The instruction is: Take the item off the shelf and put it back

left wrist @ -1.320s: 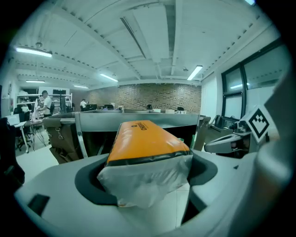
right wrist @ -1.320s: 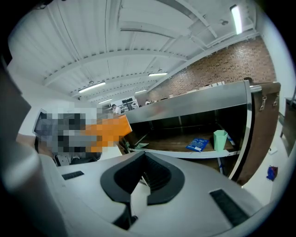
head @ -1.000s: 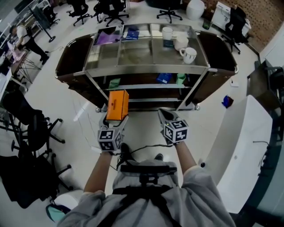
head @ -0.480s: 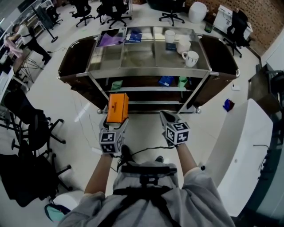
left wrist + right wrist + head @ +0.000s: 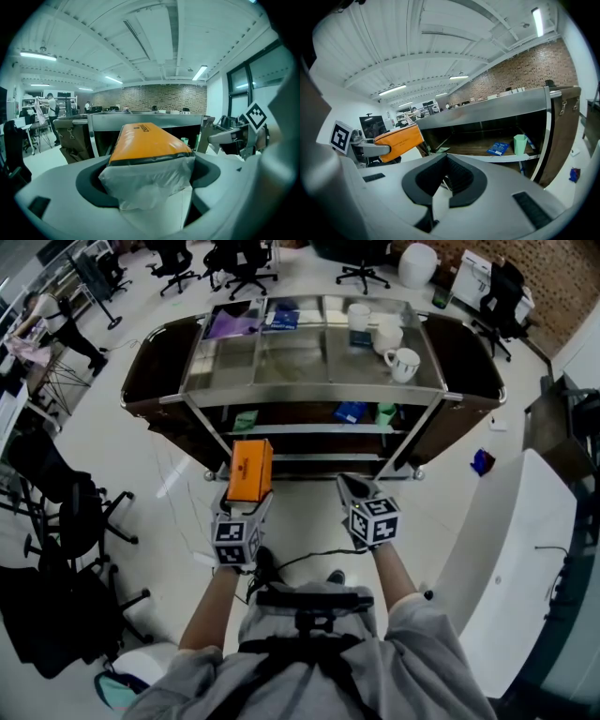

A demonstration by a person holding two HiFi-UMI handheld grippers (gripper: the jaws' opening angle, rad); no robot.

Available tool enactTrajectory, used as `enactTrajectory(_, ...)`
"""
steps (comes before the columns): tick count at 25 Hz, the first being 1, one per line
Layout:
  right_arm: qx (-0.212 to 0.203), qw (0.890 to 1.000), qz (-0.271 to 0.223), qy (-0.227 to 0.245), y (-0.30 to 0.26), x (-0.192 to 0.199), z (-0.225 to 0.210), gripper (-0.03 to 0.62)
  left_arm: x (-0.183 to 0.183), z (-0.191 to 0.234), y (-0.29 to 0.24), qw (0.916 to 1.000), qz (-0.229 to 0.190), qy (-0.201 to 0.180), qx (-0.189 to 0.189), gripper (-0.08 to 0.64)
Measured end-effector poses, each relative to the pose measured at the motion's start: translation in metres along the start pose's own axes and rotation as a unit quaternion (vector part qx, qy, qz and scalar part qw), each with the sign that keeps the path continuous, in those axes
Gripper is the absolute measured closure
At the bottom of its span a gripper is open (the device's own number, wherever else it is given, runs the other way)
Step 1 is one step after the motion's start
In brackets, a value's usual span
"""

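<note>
from overhead the orange box [image 5: 249, 469] hangs just clear of the shelf cart [image 5: 319, 390], the left gripper view shows the left gripper [image 5: 150, 178] clamped on its wrapped end, the right gripper view shows the right gripper [image 5: 440, 183] closed on nothing, so putting back looks next: carry it level onto a shelf.

Metal shelf [image 5: 309, 390], mugs [image 5: 401, 362] (three) on top

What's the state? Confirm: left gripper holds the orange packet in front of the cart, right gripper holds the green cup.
Wrong on the right gripper: the right gripper view shows its jaws together, empty; the green cup stands on a cart shelf. The left gripper does hold the orange packet in front of the cart.
</note>
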State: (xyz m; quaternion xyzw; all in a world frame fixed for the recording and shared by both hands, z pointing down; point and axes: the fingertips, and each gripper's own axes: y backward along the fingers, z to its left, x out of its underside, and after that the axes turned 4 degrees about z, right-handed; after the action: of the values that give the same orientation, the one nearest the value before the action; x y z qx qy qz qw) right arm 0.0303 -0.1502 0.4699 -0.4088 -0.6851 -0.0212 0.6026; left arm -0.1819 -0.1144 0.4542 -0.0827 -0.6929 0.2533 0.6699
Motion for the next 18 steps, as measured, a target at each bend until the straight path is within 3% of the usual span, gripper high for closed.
enactTrajectory(18, -0.004, 1.000, 0.026, 0.001, -0.038, 0.000, -0.015, 0.583, 0.005, -0.005, -0.085, 0.9994, 0.029, -0.011, 0.015, 0.124)
